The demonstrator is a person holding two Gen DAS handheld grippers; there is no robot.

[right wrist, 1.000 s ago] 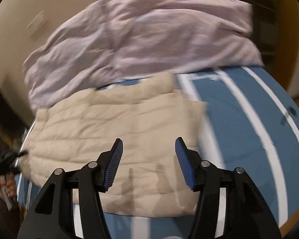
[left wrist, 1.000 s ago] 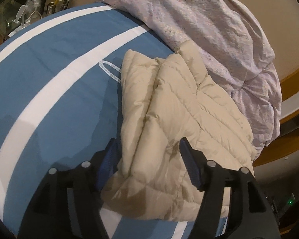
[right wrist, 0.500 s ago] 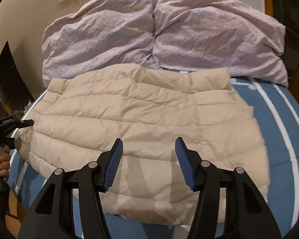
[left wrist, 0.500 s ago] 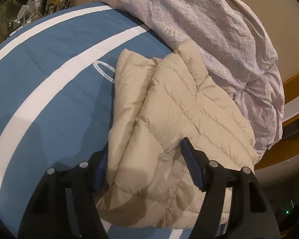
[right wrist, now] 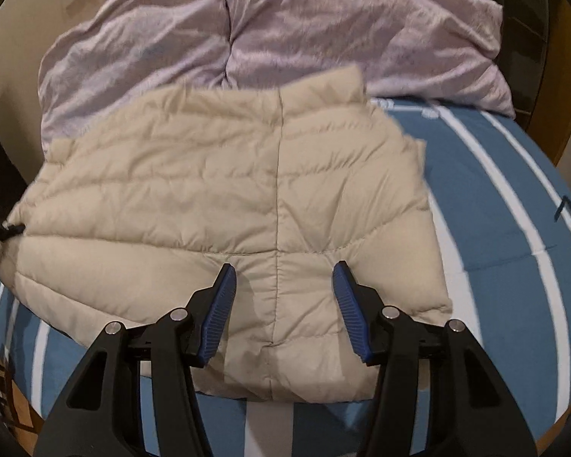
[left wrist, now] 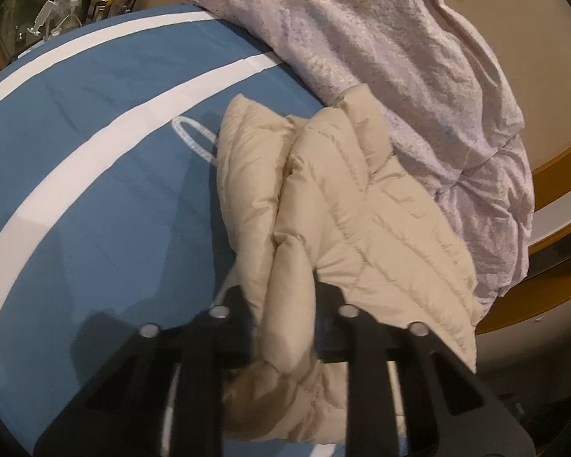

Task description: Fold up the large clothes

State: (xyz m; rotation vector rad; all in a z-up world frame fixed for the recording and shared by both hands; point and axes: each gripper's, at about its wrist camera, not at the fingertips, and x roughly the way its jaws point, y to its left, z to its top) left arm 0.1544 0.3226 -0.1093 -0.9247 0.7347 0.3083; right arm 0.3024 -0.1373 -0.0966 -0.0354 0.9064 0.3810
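A beige quilted puffer jacket lies on the blue, white-striped bedspread. My left gripper is closing, and its jaws pinch a raised fold at the jacket's near side edge. In the right wrist view the jacket spreads flat across the bedspread. My right gripper hangs open just over the jacket's near hem, its blue pads on either side of a seam. The left gripper's dark tip shows at the jacket's left corner.
A crumpled lilac duvet is heaped along the head of the bed, touching the jacket's far edge. A white cord loop lies on the bedspread beside the jacket. Clutter stands beyond the bed's far corner. A wooden frame borders the right side.
The left jaws have gone from wide apart around the jacket's edge to pinched on a fold of it. The right gripper has sunk closer to the jacket's hem.
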